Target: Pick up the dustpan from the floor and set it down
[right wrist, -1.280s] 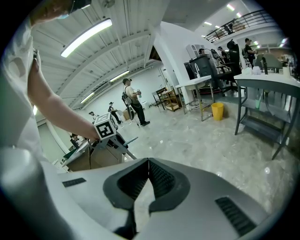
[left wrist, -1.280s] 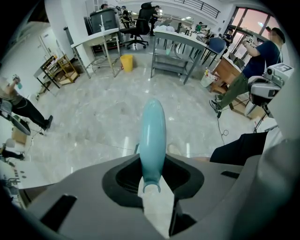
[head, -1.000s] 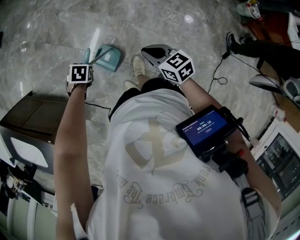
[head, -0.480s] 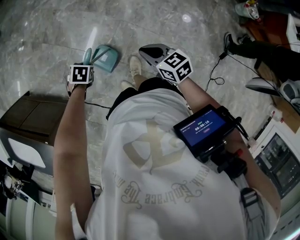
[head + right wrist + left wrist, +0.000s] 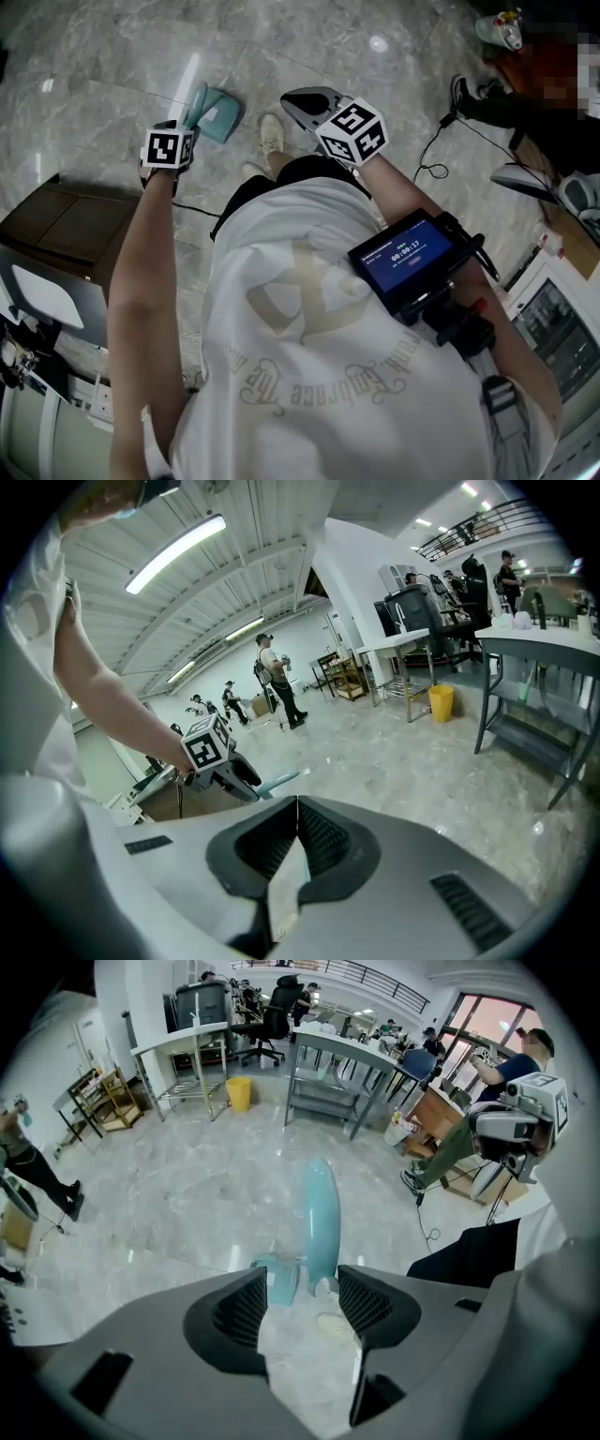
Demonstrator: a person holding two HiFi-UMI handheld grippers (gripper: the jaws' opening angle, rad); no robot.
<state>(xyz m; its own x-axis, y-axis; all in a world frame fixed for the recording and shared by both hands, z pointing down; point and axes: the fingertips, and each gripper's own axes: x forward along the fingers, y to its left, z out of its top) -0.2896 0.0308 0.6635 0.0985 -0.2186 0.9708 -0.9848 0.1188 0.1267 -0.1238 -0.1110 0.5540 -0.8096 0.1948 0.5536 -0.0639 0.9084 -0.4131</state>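
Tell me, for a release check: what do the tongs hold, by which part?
Nothing: left tongs are opening, dustpan handle between their jaws; right tongs shut, empty.

We can pass over the open marble floor (image 5: 103, 56) ahead and left of the dustpan (image 5: 220, 114). Its handle (image 5: 319, 1208) stands at the tips of the left gripper's (image 5: 303, 1302) opening jaws. Our shoe (image 5: 274, 133) crowds the pan's right, and a brown cabinet (image 5: 66, 220) blocks near-left.

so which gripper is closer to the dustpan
Left. The dustpan handle stands between the left gripper's opening jaws; the right gripper, shut, hangs off to the dustpan's right, clear of it.
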